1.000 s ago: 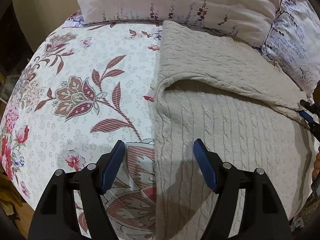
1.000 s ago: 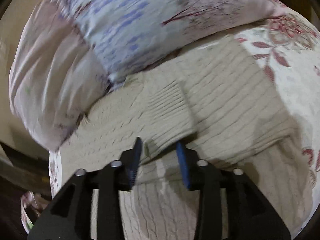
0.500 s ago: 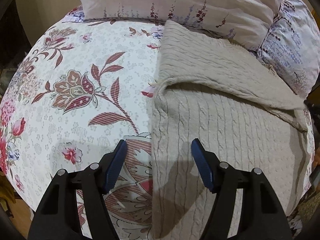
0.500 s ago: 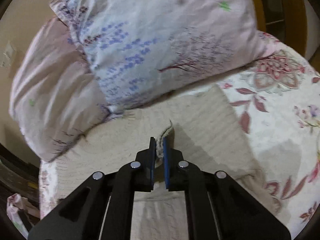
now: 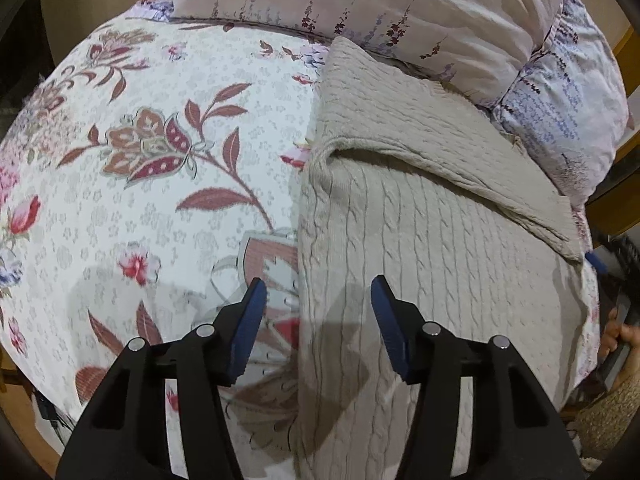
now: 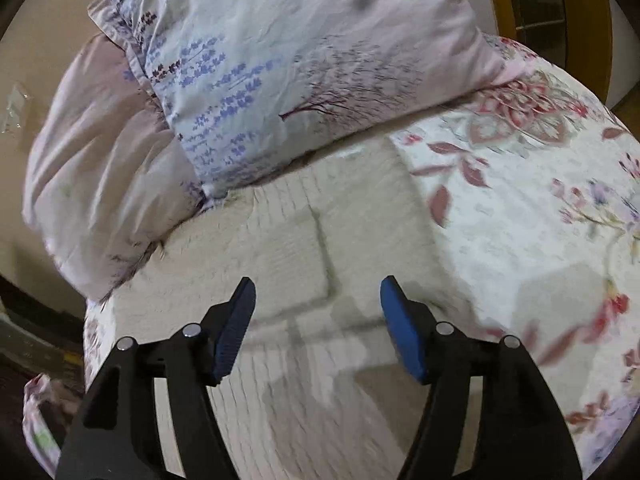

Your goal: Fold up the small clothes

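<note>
The sweater (image 5: 432, 240) is laid flat on the bedsheet (image 5: 160, 200), its sleeve folded across below the pillows (image 5: 400, 8). The left gripper (image 5: 318, 320) is closing, empty, over the sweater's left edge. The right gripper (image 6: 316, 320) is opening, empty, above the sleeve, evidently to release it.
</note>
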The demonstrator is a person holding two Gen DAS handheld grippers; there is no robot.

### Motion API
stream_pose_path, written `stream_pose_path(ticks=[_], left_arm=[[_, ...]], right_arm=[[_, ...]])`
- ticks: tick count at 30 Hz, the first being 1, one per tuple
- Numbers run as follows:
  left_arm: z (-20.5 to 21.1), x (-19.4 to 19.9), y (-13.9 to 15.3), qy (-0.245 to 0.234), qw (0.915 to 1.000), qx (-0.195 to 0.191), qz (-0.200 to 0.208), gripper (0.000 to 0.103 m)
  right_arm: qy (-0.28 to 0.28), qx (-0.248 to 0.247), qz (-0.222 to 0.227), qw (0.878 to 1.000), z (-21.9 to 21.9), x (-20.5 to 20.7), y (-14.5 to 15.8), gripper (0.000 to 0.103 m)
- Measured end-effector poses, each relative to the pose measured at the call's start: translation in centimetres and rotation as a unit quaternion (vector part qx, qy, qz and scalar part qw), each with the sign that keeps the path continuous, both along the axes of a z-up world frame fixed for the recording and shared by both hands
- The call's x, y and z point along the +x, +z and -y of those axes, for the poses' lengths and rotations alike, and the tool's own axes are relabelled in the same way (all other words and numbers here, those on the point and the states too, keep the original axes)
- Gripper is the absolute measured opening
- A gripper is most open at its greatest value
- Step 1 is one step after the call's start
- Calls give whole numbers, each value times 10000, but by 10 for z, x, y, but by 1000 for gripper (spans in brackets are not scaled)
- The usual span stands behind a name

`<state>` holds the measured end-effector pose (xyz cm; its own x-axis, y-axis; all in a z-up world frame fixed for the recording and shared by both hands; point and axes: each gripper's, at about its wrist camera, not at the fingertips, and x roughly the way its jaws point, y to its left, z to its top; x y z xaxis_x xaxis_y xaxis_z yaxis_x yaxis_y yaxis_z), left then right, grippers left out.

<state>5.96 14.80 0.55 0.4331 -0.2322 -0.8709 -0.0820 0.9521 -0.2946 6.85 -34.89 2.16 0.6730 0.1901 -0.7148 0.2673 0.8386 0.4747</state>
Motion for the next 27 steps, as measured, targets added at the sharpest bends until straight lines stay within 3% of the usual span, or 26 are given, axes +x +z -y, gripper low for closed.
stream_pose_path(ticks=[7,13,15,21,27], left_arm=[[-13,-22,-3,-53,9973,-729,-42,48],[-15,-42,-9,-110,9896,-1424,-162,44],[-13,-49,-11,-139,9866,-1609,-209,43],[-7,-67,-15,-318,9802,-1917,-389,38],[-7,-84,-16,-488,9767,-2012,-565,34]], right_arm=[[20,482,-645,9968,46,-61,-33,65],[476,1261,-819,9875,48,-99,-57,52],[648,1507,-846,9828,44,-106,-62,41],[1063,2243,-961,9639,39,-129,-76,29],[1913,2236,-1424,9451,17,-150,-79,25]])
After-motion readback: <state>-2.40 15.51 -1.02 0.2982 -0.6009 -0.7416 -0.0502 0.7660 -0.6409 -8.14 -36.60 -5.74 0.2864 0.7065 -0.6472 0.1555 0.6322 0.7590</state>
